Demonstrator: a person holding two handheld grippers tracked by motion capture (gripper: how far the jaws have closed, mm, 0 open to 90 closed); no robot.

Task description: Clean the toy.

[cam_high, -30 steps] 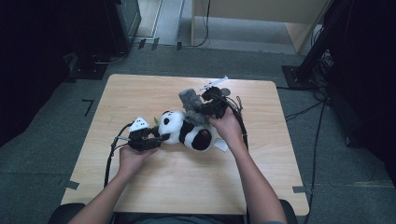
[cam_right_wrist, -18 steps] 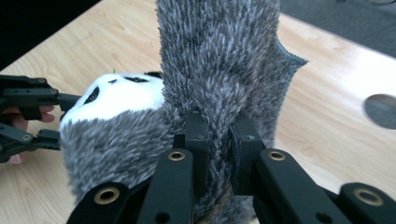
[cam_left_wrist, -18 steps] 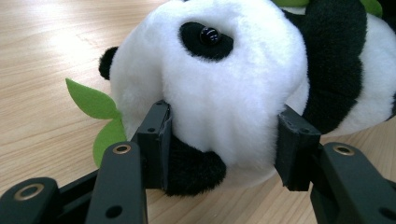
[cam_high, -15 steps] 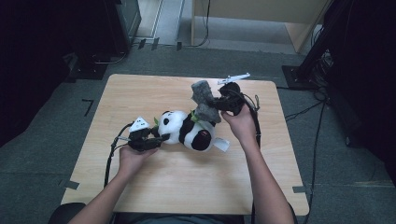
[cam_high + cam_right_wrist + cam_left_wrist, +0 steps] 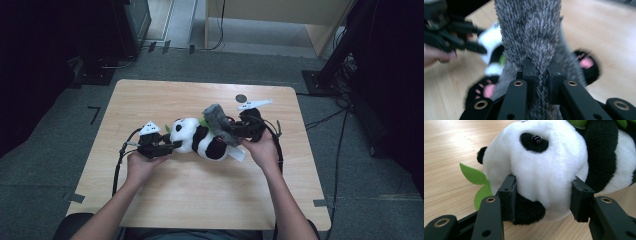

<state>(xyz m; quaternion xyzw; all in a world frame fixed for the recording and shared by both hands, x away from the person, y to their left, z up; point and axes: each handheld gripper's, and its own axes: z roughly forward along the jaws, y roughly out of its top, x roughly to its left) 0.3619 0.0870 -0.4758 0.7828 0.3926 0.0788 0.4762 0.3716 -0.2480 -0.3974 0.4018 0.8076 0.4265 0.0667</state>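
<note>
A black-and-white panda plush (image 5: 197, 141) lies on its side in the middle of the wooden table (image 5: 165, 100). My left gripper (image 5: 170, 146) comes in from the left, shut on the panda's white head (image 5: 544, 162), with one pad (image 5: 509, 192) pressing into the fur on each side. My right gripper (image 5: 229, 133) is at the panda's right end, shut on a strip of grey shaggy fur (image 5: 216, 120). In the right gripper view the grey fur (image 5: 531, 30) rises from between the closed jaws of the gripper (image 5: 541, 70), over the panda's pink-padded paws (image 5: 484, 90).
Green felt leaves (image 5: 477, 182) stick out by the panda's head. A white tag (image 5: 237, 154) lies at its lower side. A small dark round mark (image 5: 241, 98) is on the table behind the right gripper. Cables trail from both grippers.
The right gripper has moved right and nearer to the person, carrying the grey fur down against the panda's body. The left gripper and the panda's head have stayed put.
</note>
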